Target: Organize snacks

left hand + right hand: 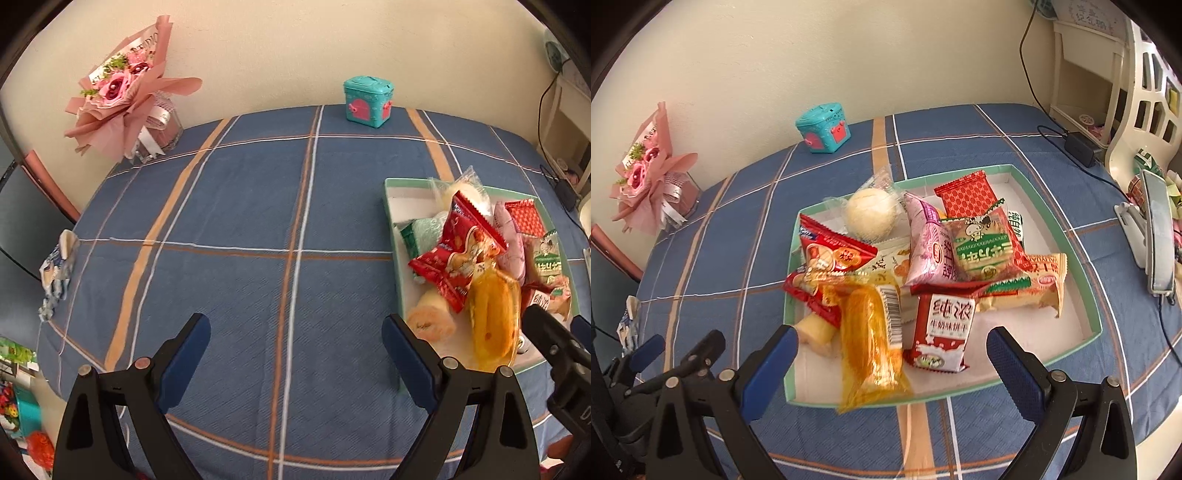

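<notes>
A shallow green-rimmed tray on the blue plaid tablecloth holds a heap of wrapped snacks. Among them are a yellow packet, a red-and-white biscuit packet, a red packet, a pink packet and a round white bun. My right gripper hangs open over the tray's near side, its pads clear of the packets. My left gripper stands open over bare cloth, left of the tray. The yellow packet lies just right of its right finger.
A teal toy box stands by the back wall and a pink bouquet at the back left. A crumpled blue-white wrapper lies at the table's left edge. A phone on a stand and a black adapter sit right.
</notes>
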Demonstrator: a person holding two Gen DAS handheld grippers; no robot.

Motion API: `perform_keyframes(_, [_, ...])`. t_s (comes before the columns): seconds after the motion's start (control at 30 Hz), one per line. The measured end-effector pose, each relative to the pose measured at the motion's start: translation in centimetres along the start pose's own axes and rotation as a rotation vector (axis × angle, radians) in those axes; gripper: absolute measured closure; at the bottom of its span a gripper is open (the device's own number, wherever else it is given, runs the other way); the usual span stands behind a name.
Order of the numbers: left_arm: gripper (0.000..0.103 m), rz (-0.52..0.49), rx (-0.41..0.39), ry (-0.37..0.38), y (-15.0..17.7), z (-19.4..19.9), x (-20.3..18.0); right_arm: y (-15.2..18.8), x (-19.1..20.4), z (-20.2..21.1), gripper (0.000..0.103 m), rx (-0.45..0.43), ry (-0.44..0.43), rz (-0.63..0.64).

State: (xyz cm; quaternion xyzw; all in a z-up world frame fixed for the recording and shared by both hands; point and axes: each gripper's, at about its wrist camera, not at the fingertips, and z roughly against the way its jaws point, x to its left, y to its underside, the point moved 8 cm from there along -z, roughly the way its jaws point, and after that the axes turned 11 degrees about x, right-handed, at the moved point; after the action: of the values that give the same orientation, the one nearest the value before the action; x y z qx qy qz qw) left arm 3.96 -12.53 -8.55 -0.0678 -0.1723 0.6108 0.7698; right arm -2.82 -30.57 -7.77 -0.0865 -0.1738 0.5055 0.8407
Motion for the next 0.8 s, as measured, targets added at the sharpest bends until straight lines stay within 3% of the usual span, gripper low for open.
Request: perform_keyframes(0.8, [0.009,0.029,-0.012,0.020,1.5,2.0,1.9,1.1,1.0,1.7,0.000,-0.014,0.018,0.037])
